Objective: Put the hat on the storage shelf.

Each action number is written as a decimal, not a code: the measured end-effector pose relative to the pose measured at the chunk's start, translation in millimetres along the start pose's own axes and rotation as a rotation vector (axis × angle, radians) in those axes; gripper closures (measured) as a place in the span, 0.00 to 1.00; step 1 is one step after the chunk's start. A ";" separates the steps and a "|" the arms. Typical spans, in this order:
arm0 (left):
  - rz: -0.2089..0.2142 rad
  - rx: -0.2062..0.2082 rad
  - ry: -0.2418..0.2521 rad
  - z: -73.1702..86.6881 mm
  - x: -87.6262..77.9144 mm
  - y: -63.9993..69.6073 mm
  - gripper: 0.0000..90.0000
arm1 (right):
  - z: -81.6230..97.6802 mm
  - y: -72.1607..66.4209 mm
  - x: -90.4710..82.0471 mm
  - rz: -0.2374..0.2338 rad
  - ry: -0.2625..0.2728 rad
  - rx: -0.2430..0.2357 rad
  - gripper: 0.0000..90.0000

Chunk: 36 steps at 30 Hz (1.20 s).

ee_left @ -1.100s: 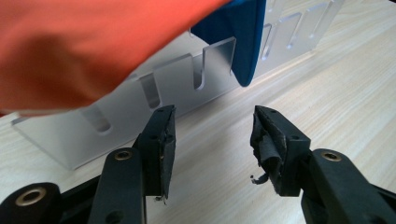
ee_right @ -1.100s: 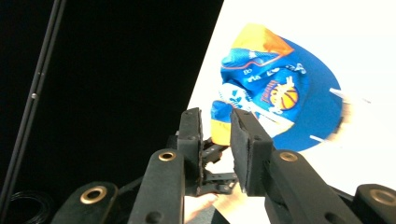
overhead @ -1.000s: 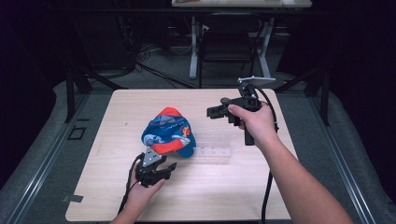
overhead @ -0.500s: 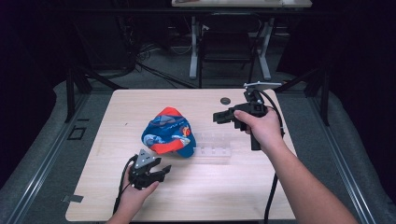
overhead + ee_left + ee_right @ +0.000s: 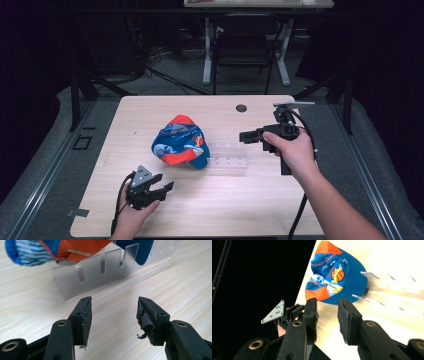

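Left gripper (image 5: 159, 190) near the surface's (image 5: 150, 112) front edge, fingers wide, just opened, empty. Right gripper (image 5: 248, 136) beside the clear rack (image 5: 229, 155), fingers parted, opening, empty; cap (image 5: 180, 141) mid-surface.

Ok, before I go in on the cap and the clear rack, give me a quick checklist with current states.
1. Left gripper empty: ok, jaws just opened, nothing between them in the left gripper view.
2. Right gripper empty: ok, jaws just opening, nothing between them.
3. Cap draped over the left end of the clear rack: ok.
4. Both grippers clear of the cap: ok, neither touches it.
5. Rack standing flat on the table: ok.
6. Cap snagged on a rack slot: cannot tell, the fabric hides that end.
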<state>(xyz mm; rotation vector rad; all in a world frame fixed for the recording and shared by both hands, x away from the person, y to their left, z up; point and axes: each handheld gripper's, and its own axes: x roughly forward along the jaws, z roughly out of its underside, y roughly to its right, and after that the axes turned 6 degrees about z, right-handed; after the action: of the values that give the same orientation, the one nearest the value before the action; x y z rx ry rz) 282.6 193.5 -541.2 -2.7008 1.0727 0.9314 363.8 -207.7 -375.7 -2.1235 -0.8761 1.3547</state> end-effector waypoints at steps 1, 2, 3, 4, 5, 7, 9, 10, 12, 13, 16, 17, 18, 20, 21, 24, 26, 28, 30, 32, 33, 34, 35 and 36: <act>0.006 -0.002 0.001 1.2 -1.4 -1.0 0.52 | 3.0 1.2 -1.4 0.005 0.006 -0.004 0.76; 0.003 -0.002 0.003 2.5 -2.5 -1.7 0.52 | 6.0 2.8 -2.8 0.012 0.011 -0.012 0.76; 0.005 -0.002 -0.003 3.7 -4.1 -2.6 0.52 | 9.2 4.3 -3.4 0.013 0.019 -0.008 0.76; 0.007 -0.005 -0.003 5.3 -5.2 -3.3 0.51 | 12.1 6.7 -4.0 0.015 0.014 -0.012 0.75; 0.006 -0.005 -0.006 6.9 -6.5 -4.1 0.51 | 15.1 8.8 -4.0 0.017 0.011 -0.012 0.74; 0.001 -0.005 -0.010 10.6 -8.6 -5.8 0.51 | 20.9 12.7 -5.0 0.038 0.009 -0.028 0.73; -0.008 0.000 -0.018 14.1 -10.6 -7.9 0.51 | 26.9 18.0 -4.7 0.026 0.007 -0.014 0.73; -0.013 0.004 -0.018 16.0 -11.2 -9.2 0.51 | 29.9 20.1 -4.6 0.036 0.009 -0.018 0.72; -0.021 0.001 -0.014 19.3 -11.3 -12.2 0.51 | 35.7 25.1 -4.2 0.039 0.010 -0.015 0.72; -0.022 -0.006 -0.014 20.6 -11.5 -14.6 0.51 | 38.6 27.4 -3.5 0.041 0.010 -0.013 0.72; -0.029 -0.026 -0.010 22.3 -11.6 -19.0 0.51 | 48.1 35.7 -1.7 0.032 0.012 -0.003 0.72; -0.029 -0.031 -0.007 22.8 -11.6 -20.3 0.51 | 51.5 38.9 -0.8 0.036 0.007 -0.010 0.72; -0.028 -0.036 -0.013 23.1 -12.0 -21.3 0.51 | 55.3 41.3 0.7 0.045 0.011 -0.008 0.72; -0.031 -0.042 -0.008 24.2 -11.0 -22.5 0.51 | 63.4 47.3 3.9 0.058 0.007 -0.021 0.71; -0.032 -0.045 -0.006 24.7 -10.6 -22.7 0.51 | 66.3 49.6 5.2 0.051 0.007 -0.014 0.71; -0.029 -0.048 -0.009 25.4 -9.8 -22.8 0.51 | 78.7 60.0 12.5 0.079 0.017 -0.018 0.70; -0.026 -0.047 -0.008 25.5 -9.1 -22.3 0.51 | 86.2 66.3 16.9 0.097 0.014 -0.027 0.68; -0.023 -0.047 -0.009 25.5 -8.3 -21.7 0.51 | 93.1 71.5 21.6 0.101 0.019 -0.031 0.66; -0.021 -0.043 -0.010 25.6 -7.6 -20.9 0.51 | 100.7 77.7 25.7 0.110 0.024 -0.046 0.63; -0.019 -0.045 -0.012 26.0 -6.7 -20.3 0.51 | 107.8 82.7 29.5 0.111 0.036 -0.044 0.61; -0.019 -0.045 -0.022 25.7 -7.1 -20.1 0.51 | 110.9 85.1 31.1 0.111 0.039 -0.043 0.60; -0.020 -0.045 -0.021 25.9 -6.8 -19.9 0.51 | 114.0 87.6 32.6 0.117 0.041 -0.048 0.58; -0.016 -0.044 -0.019 26.0 -6.6 -19.9 0.51 | 117.1 89.5 34.2 0.126 0.047 -0.056 0.57; -0.015 -0.044 -0.019 26.1 -6.5 -19.8 0.51 | 120.3 91.6 36.2 0.138 0.056 -0.066 0.55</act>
<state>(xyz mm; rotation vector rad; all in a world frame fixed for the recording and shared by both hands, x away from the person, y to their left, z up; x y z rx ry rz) 278.4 219.9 -561.2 -2.7256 1.0393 0.9872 288.9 -238.4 -508.4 -2.2984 -0.7749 1.3422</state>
